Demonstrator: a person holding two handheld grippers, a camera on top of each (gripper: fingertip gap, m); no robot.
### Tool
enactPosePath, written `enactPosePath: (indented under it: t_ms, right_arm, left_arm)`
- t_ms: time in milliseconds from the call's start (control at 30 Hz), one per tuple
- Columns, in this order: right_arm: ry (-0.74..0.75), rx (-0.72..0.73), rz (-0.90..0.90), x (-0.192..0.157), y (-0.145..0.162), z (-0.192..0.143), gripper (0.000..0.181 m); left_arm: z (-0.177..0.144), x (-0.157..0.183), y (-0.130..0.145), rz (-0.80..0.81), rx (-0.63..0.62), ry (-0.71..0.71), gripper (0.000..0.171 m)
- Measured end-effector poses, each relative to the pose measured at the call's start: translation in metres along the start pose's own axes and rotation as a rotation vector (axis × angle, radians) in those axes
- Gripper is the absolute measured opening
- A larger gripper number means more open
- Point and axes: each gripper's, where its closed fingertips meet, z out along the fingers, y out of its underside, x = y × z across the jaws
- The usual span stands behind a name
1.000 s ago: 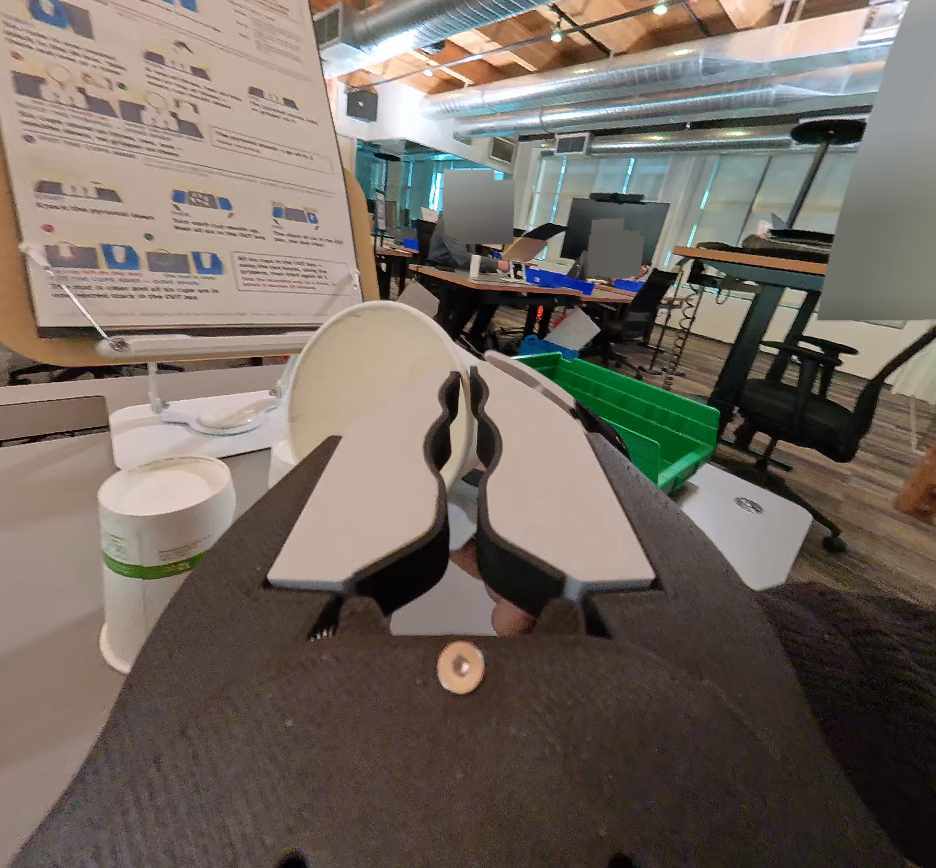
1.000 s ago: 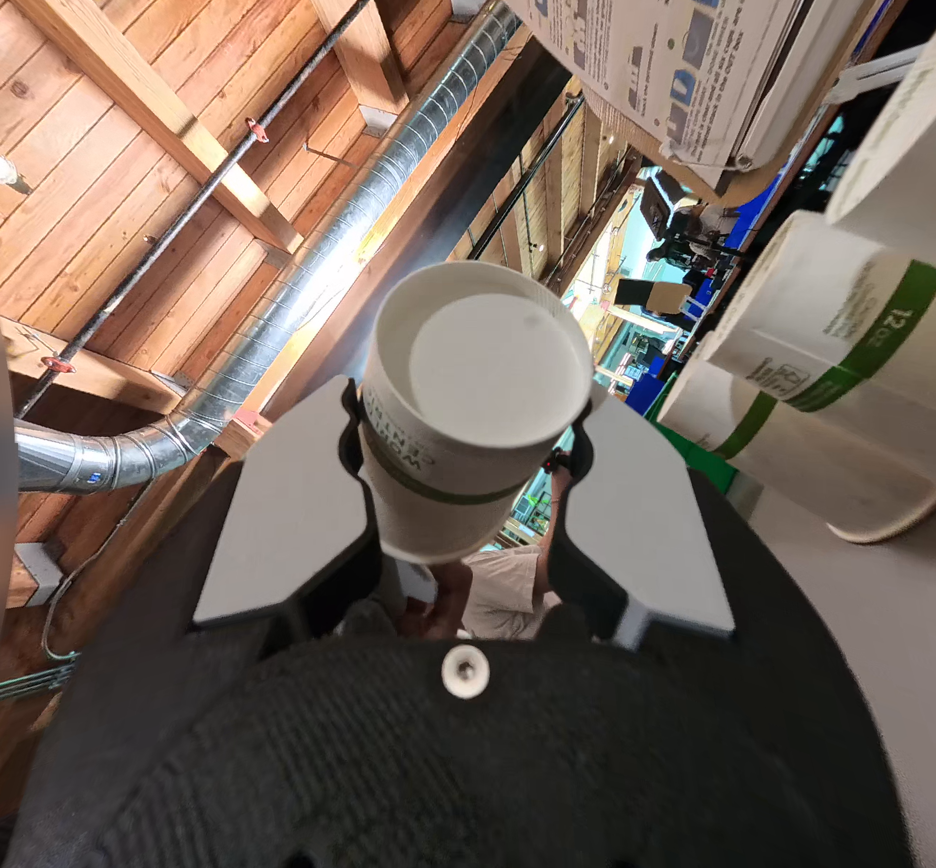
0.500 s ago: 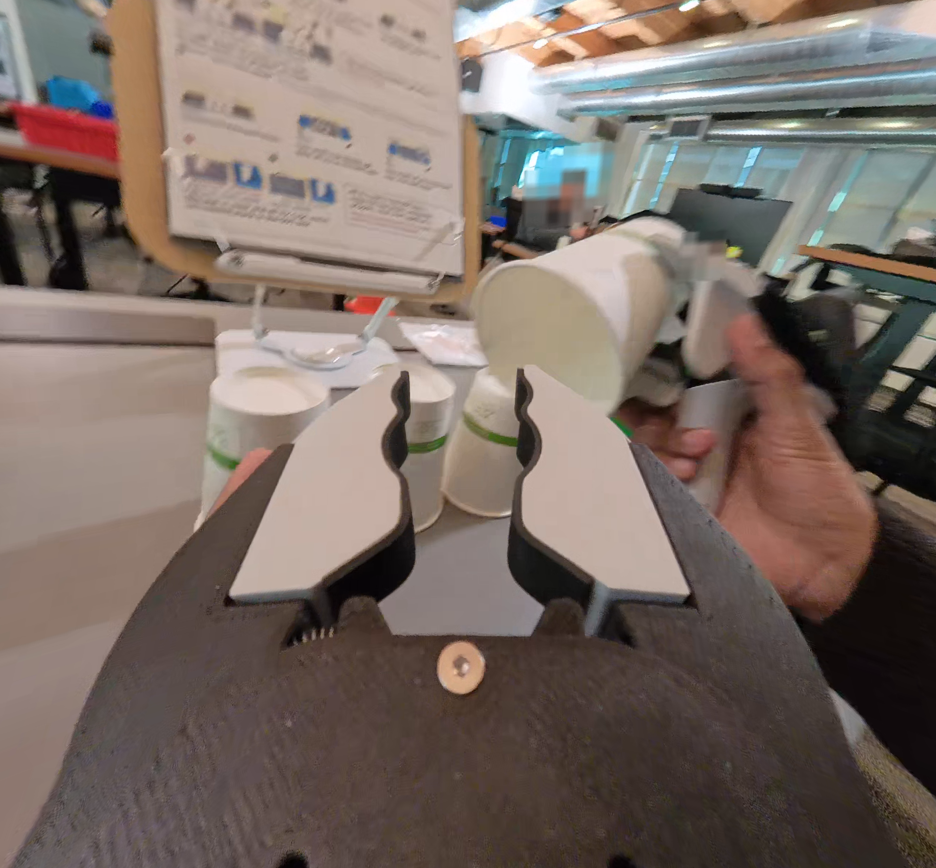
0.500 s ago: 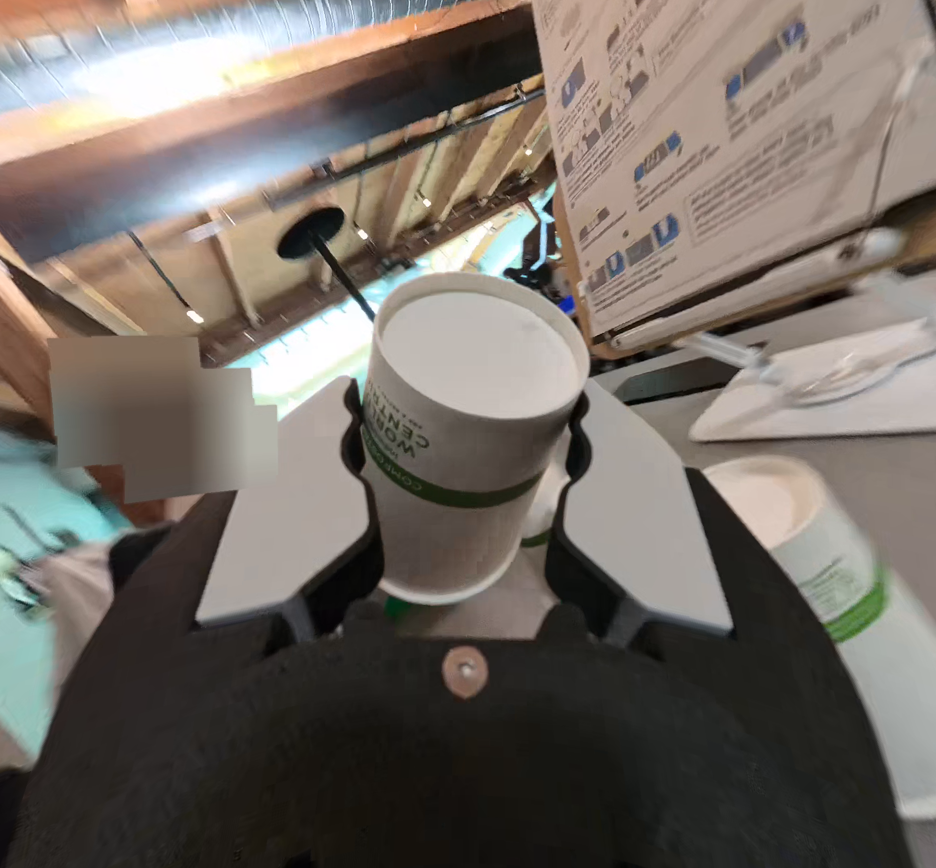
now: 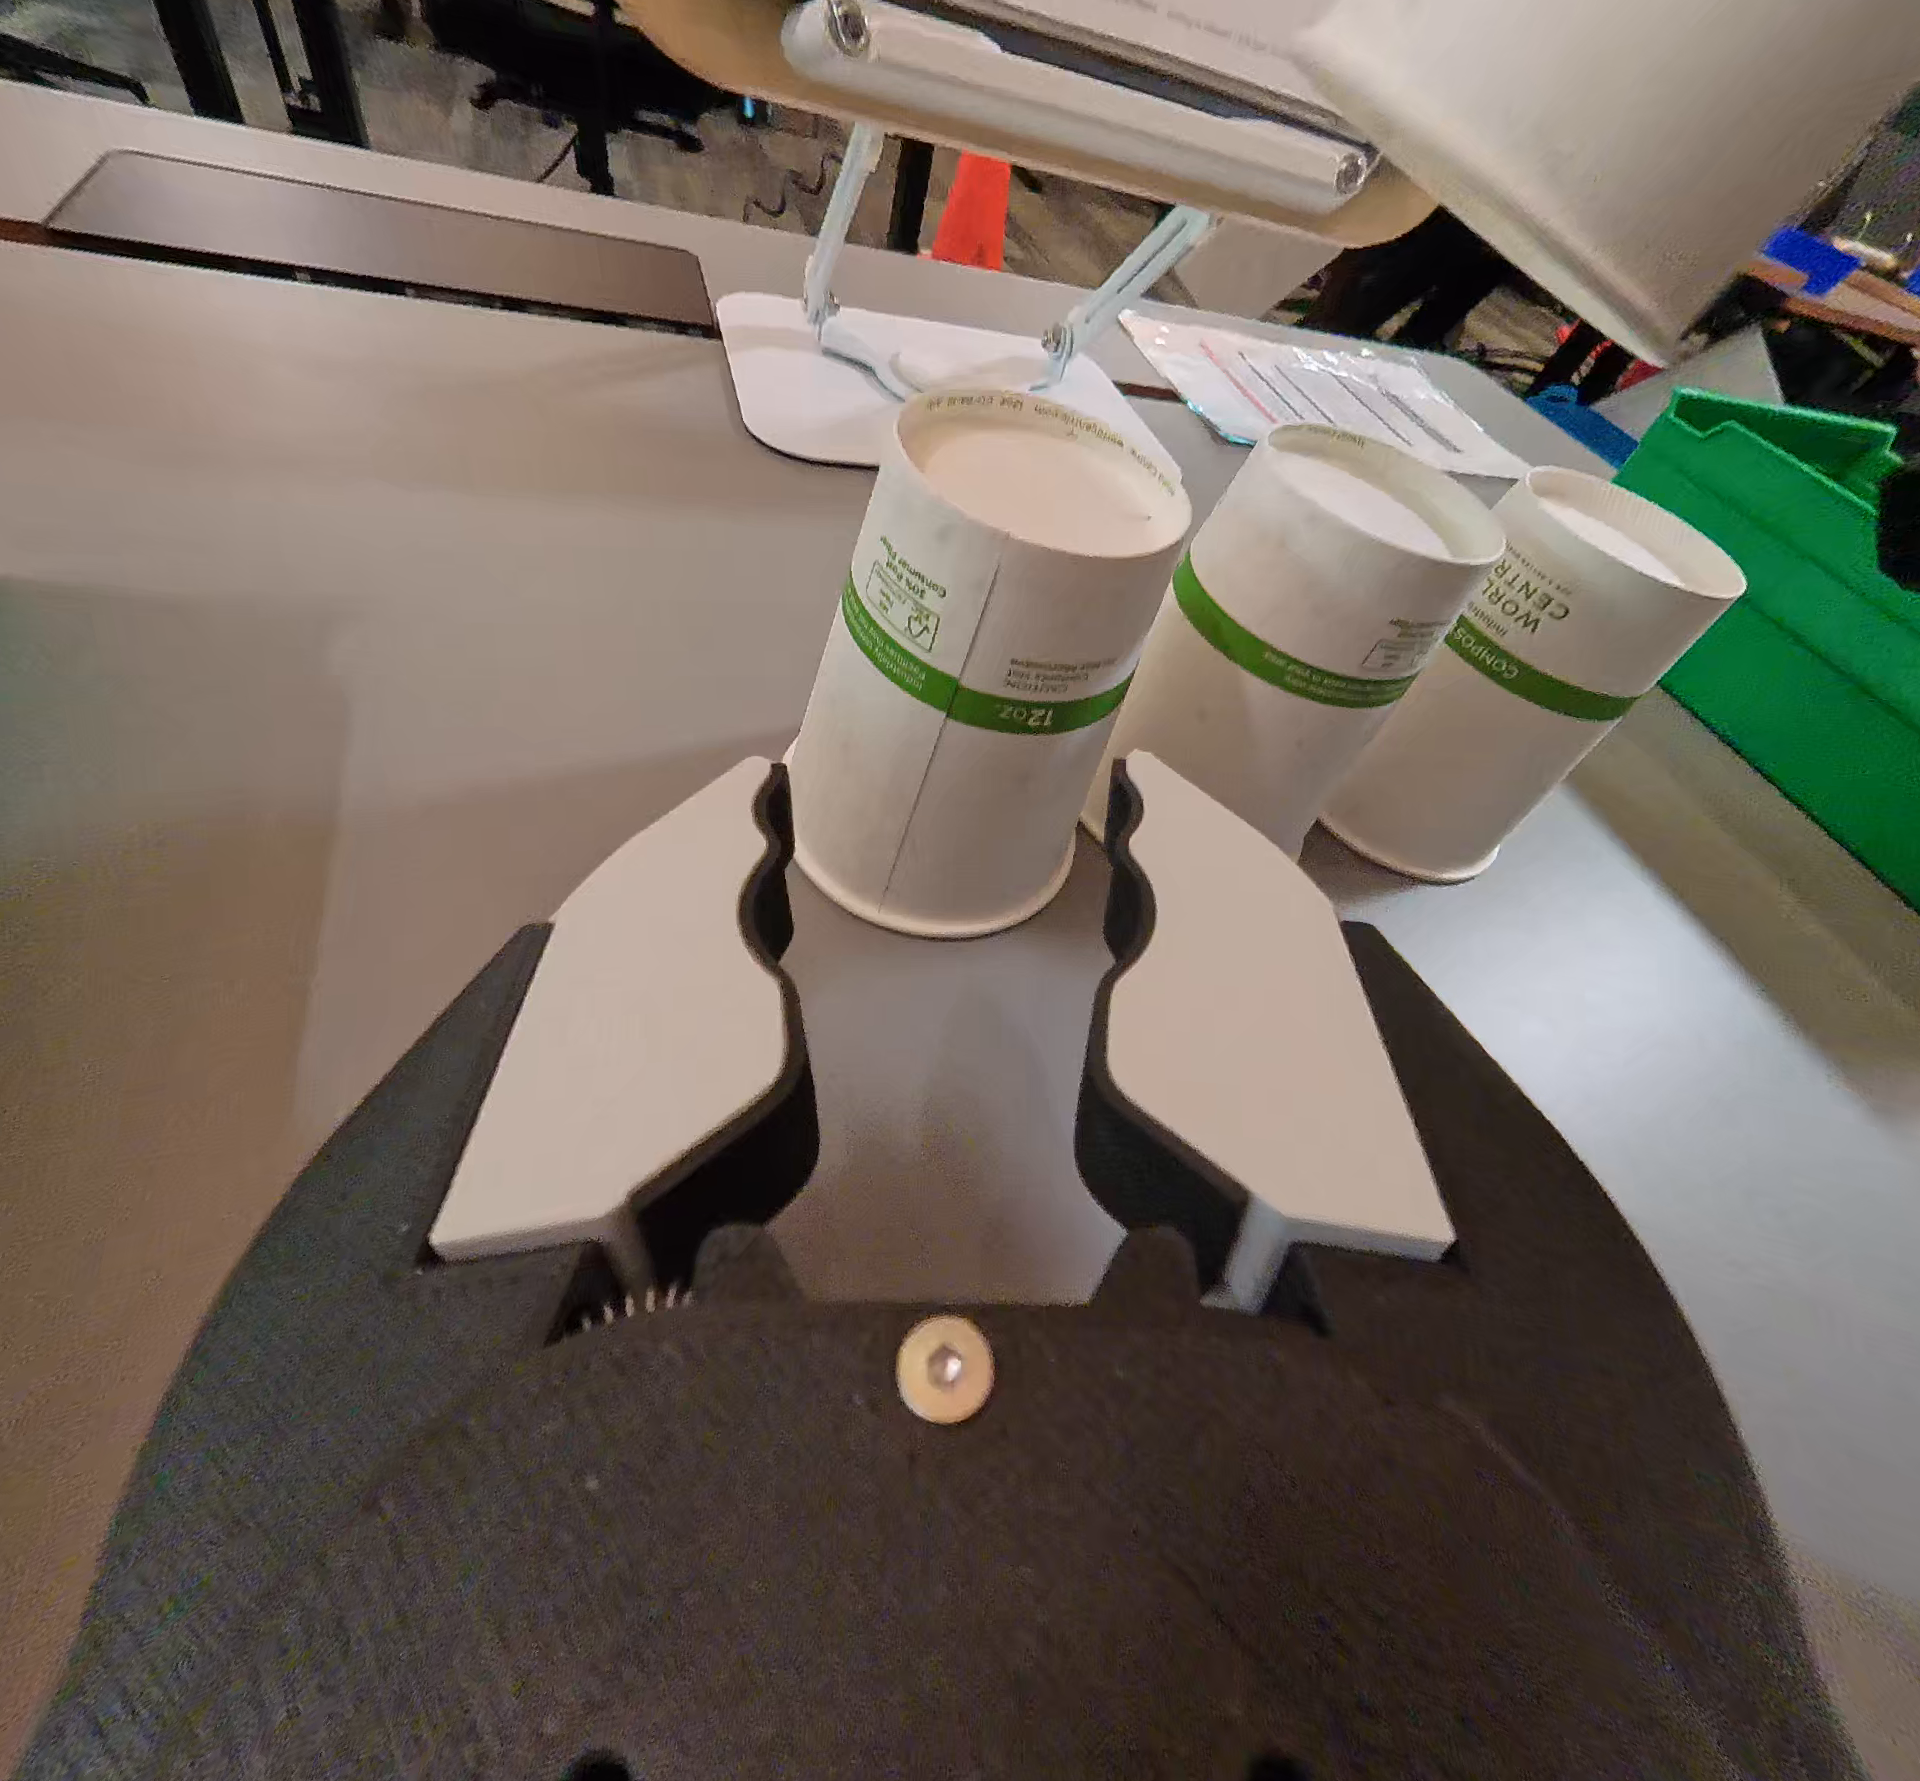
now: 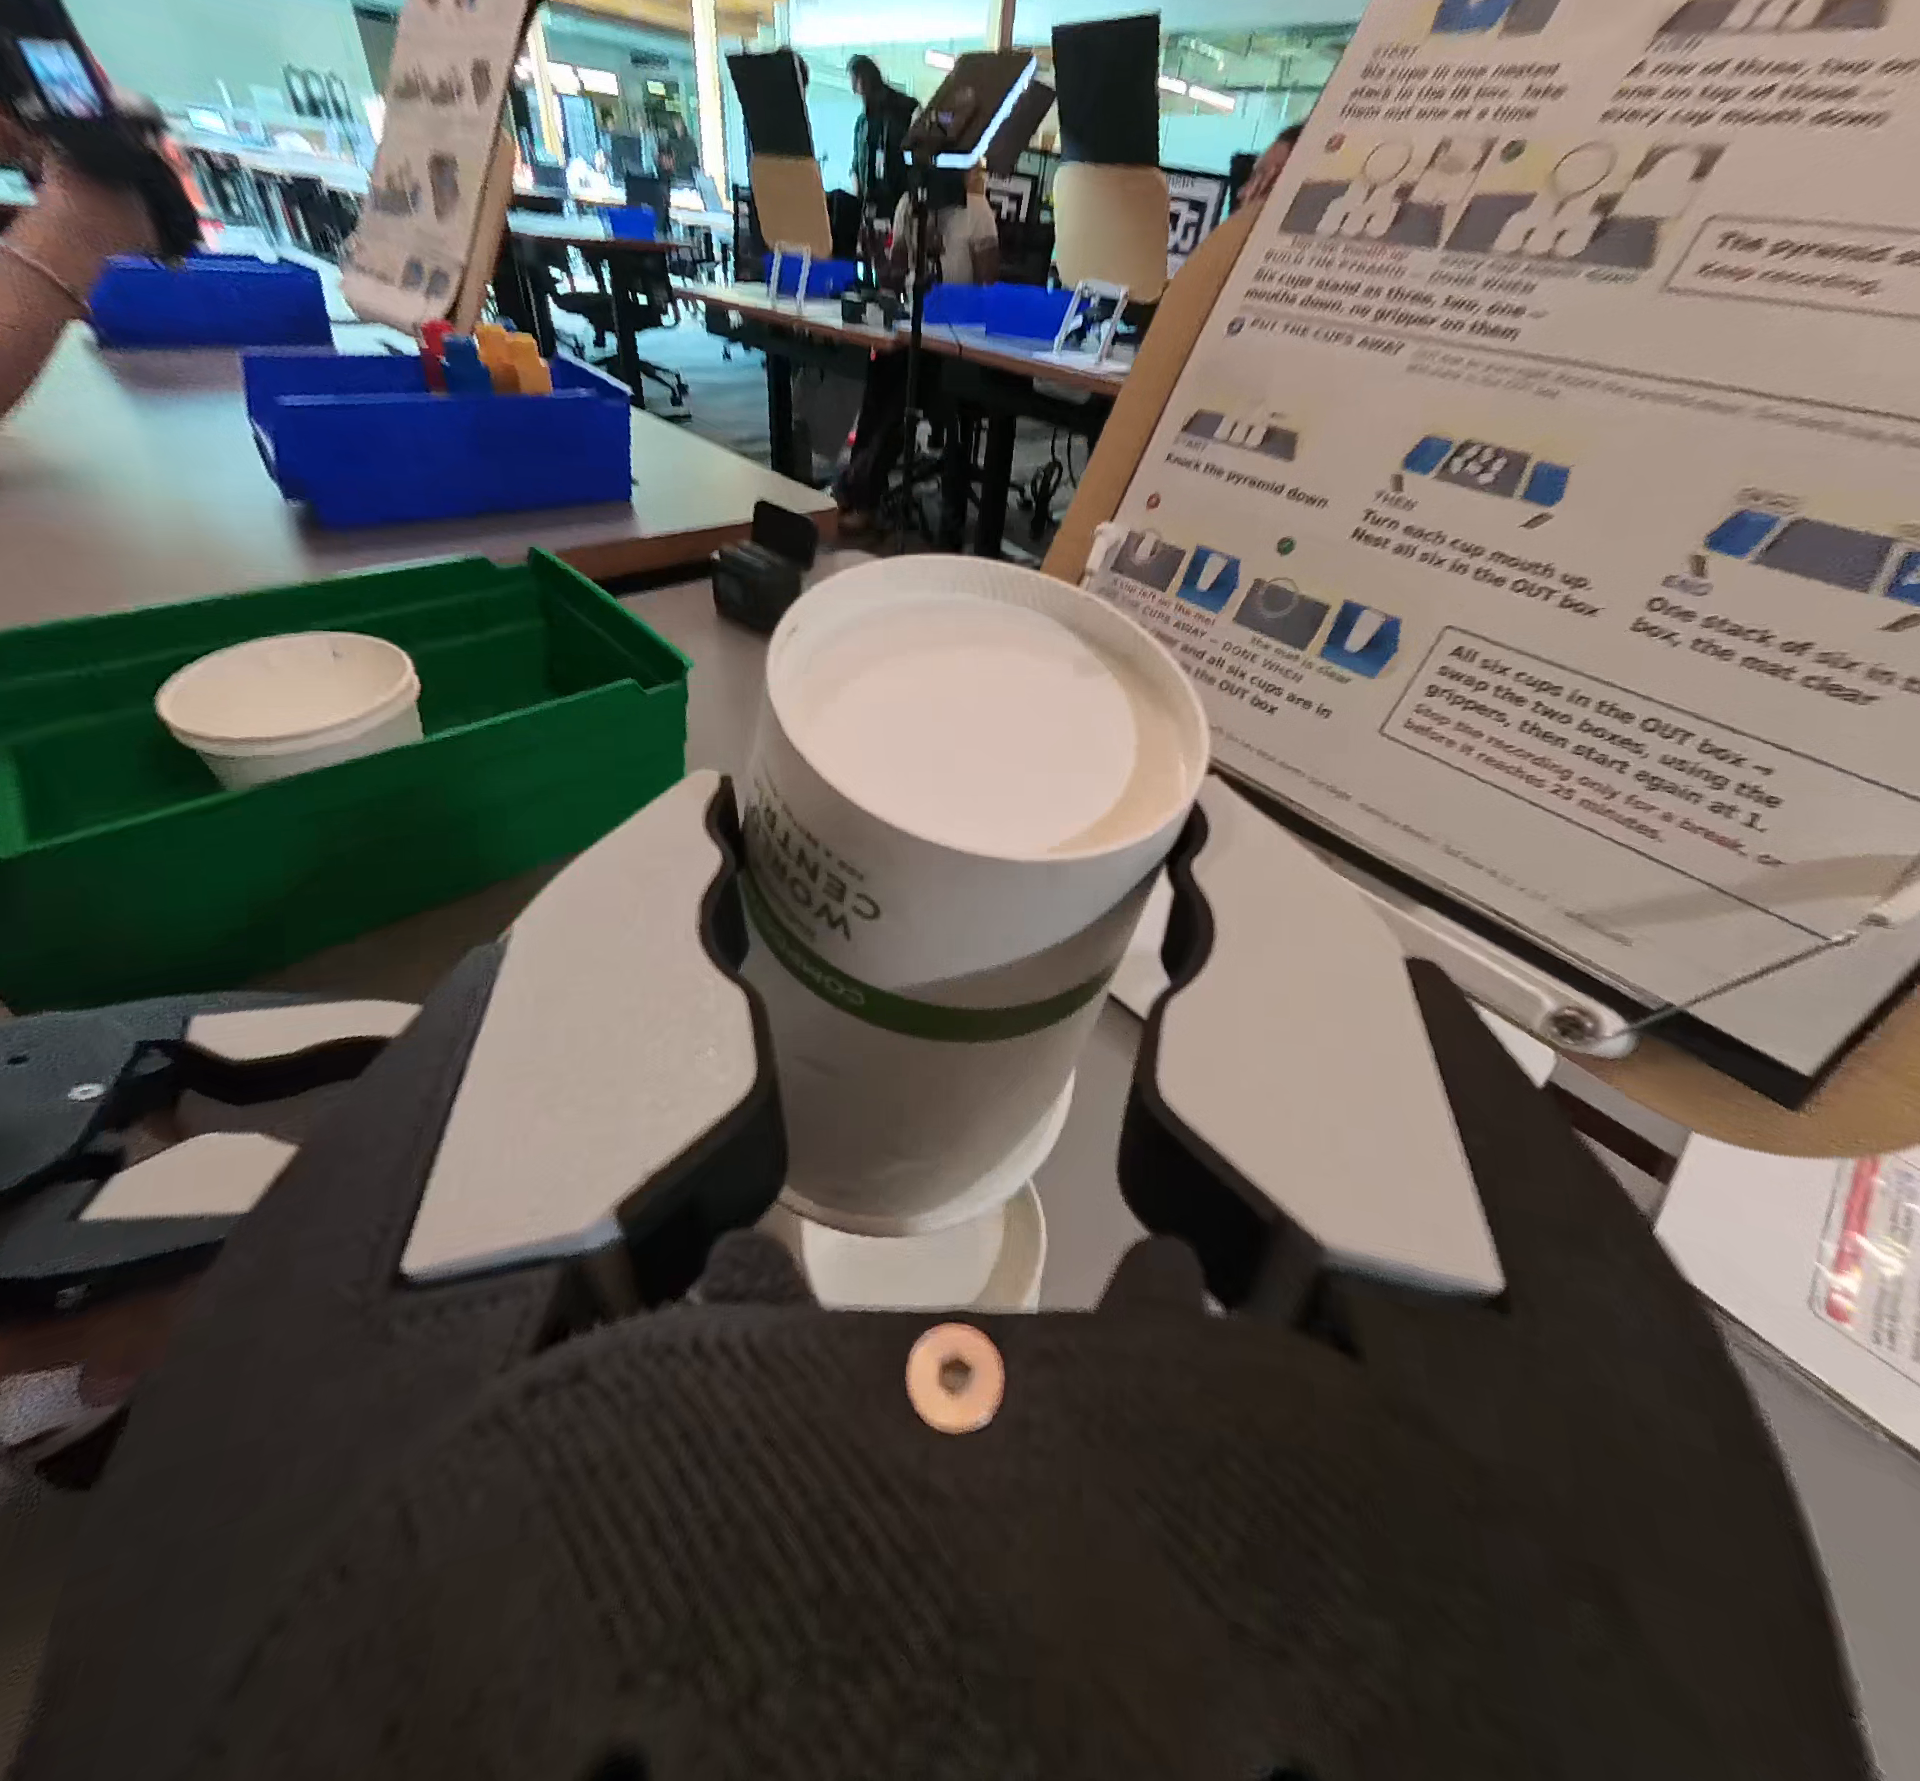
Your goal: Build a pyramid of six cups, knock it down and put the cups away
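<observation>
Grey table (image 5: 312, 588): L gripper (image 5: 940, 796) spread, empty; R gripper (image 6: 956, 858) pinching inverted cup (image 6: 935, 900).

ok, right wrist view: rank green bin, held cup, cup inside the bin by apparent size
1. green bin, largest.
2. held cup, between the right gripper fingers.
3. cup in the bin, smallest, but it is farther off; both cups may match in real size.

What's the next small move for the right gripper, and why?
Probably ease the right gripper straight down a little without opening it. Its upside-down held cup hangs in the air, and the base of the cup below shows just beneath it, so it seems to rest on nothing yet. The left gripper is open around the left cup, not gripping it.
</observation>
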Motion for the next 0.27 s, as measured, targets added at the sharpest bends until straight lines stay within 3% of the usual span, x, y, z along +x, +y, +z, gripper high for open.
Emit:
enactPosePath:
  t_ms: [267]
  right_arm:
    - [-0.015, -0.144, -0.067, -0.019, 0.030, 0.034, 0.080]
  left_arm:
    - [-0.004, 0.006, 0.016, 0.011, -0.071, 0.050, 0.059]
